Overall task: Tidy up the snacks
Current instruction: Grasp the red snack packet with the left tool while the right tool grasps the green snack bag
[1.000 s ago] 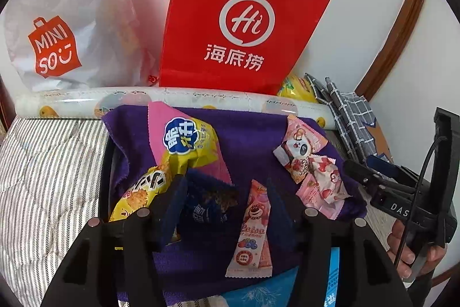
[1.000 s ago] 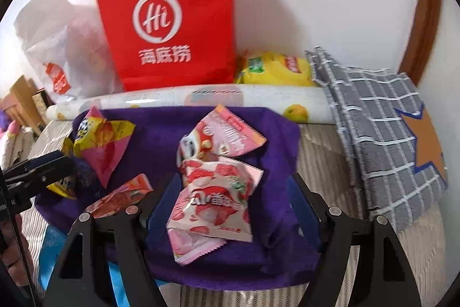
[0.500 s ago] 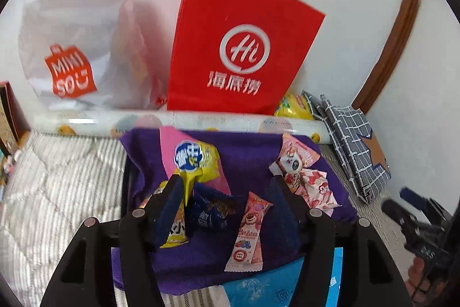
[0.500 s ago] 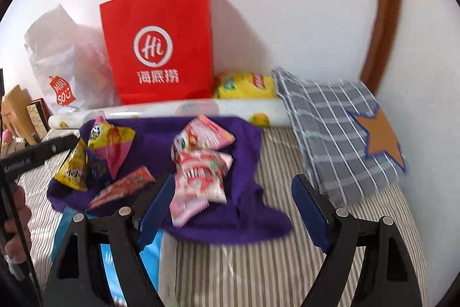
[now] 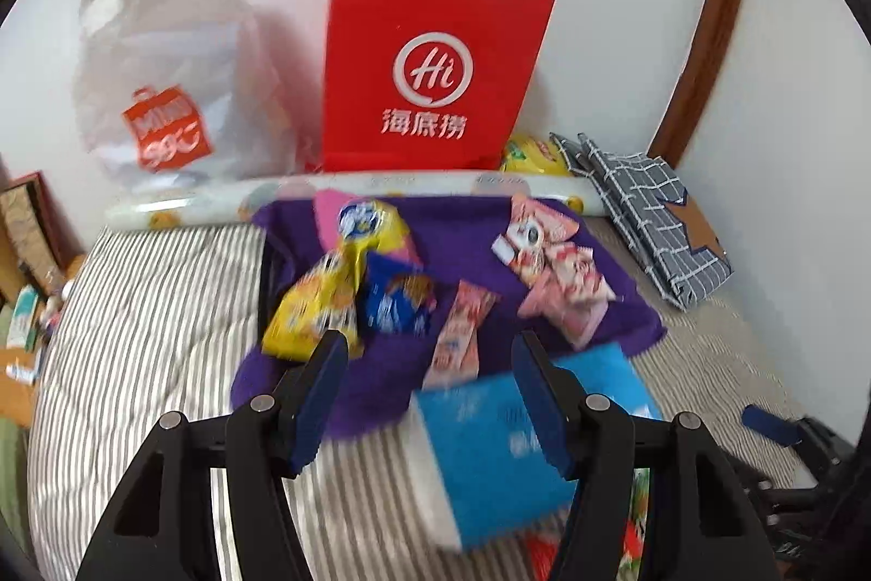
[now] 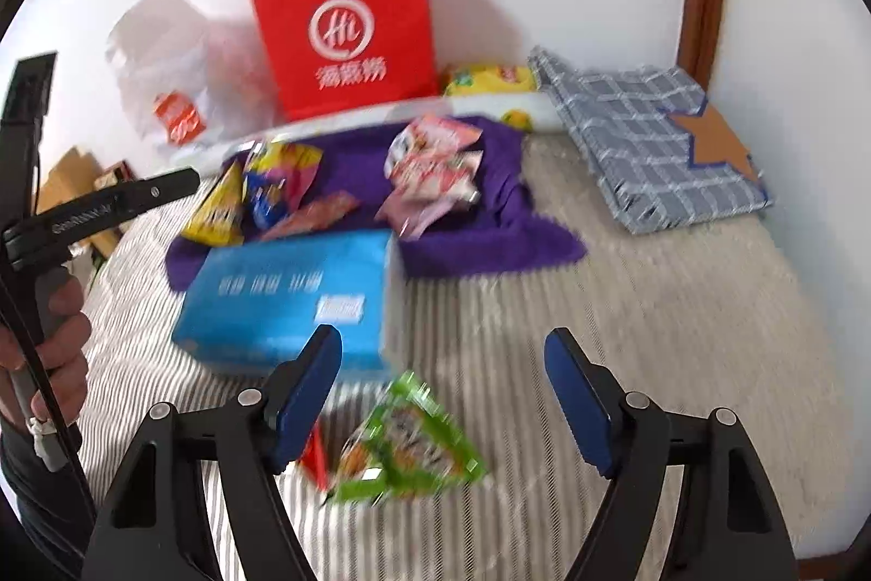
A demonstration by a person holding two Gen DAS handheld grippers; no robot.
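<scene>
Green snack packet (image 6: 405, 445) lies just below your right gripper (image 6: 443, 398), slightly left, long axis slanting; its empty jaws are closing. Left gripper (image 5: 430, 396) hangs half-open, empty, farther off.

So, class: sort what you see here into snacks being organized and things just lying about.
Job:
yellow packet
blue packet
pink packets
green packet
purple cloth

Lying about:
red paper bag
white plastic bag
checked cloth
blue box
</scene>
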